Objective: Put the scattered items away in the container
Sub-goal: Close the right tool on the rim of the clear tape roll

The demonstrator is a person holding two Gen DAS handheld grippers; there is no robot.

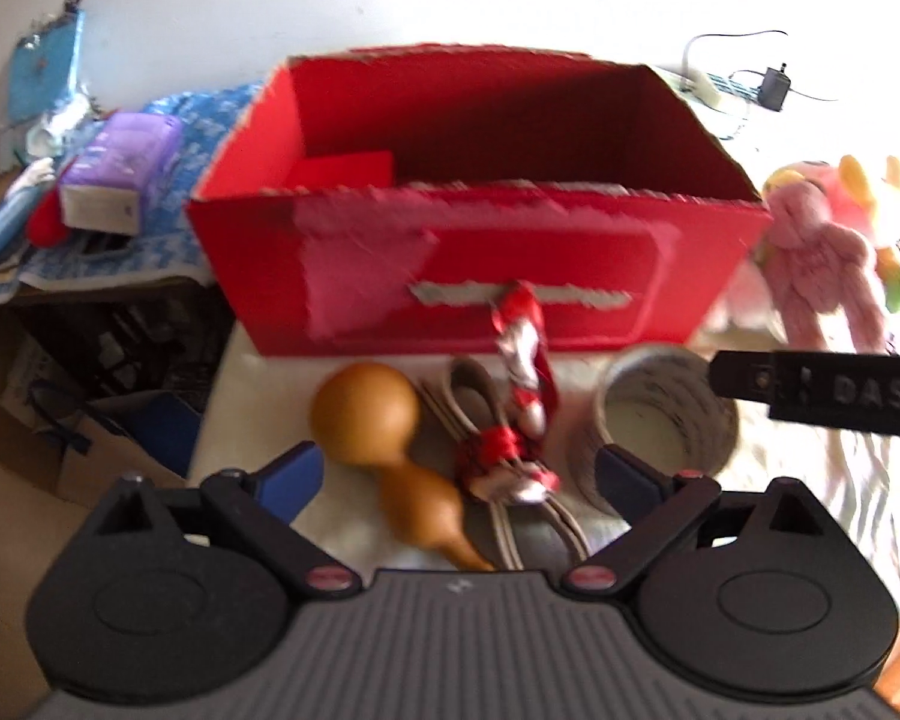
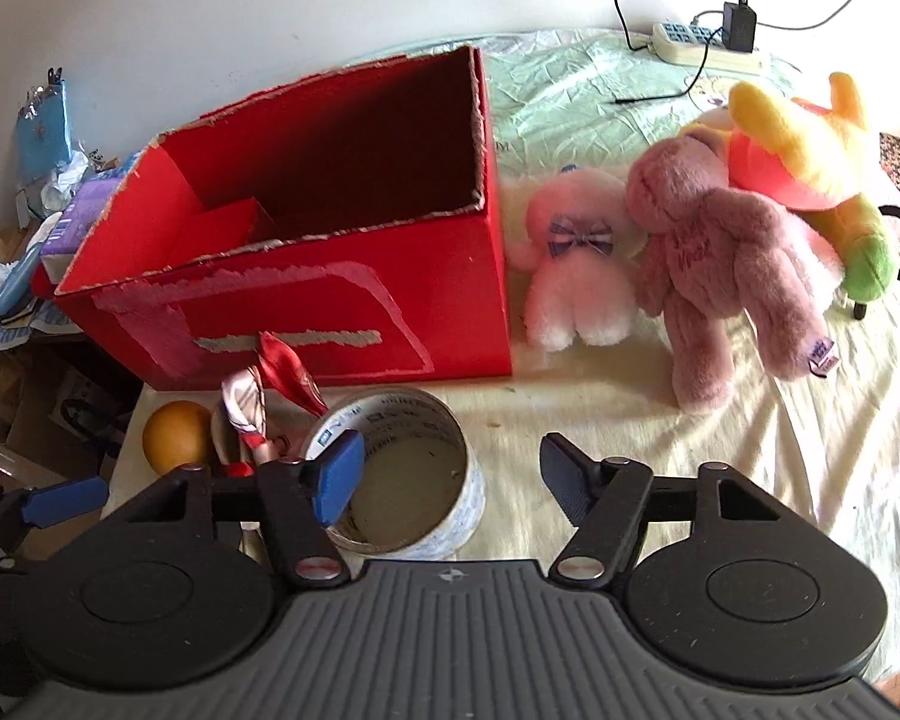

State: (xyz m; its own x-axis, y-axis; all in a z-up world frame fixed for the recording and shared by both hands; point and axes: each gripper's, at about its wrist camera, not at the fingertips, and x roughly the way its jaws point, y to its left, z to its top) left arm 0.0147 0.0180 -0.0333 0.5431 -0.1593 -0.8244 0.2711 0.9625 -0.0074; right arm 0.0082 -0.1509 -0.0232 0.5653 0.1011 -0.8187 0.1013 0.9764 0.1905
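Hovering: both grippers agape, tape roll (image 2: 414, 480) nr red box (image 2: 306, 324) front edge.

Your bed sheet (image 2: 660, 450) carries the red box (image 2: 342, 300) far left, tape roll (image 2: 414, 480) and gourd (image 2: 177, 435) near, plush toys (image 2: 720, 252) right, power strip (image 2: 705, 48) far.

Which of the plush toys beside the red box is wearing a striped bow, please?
The small pale pink plush, the one nearest the red box. It has a purple striped bow on its chest; the mauve plush and the yellow-and-green plush show none.
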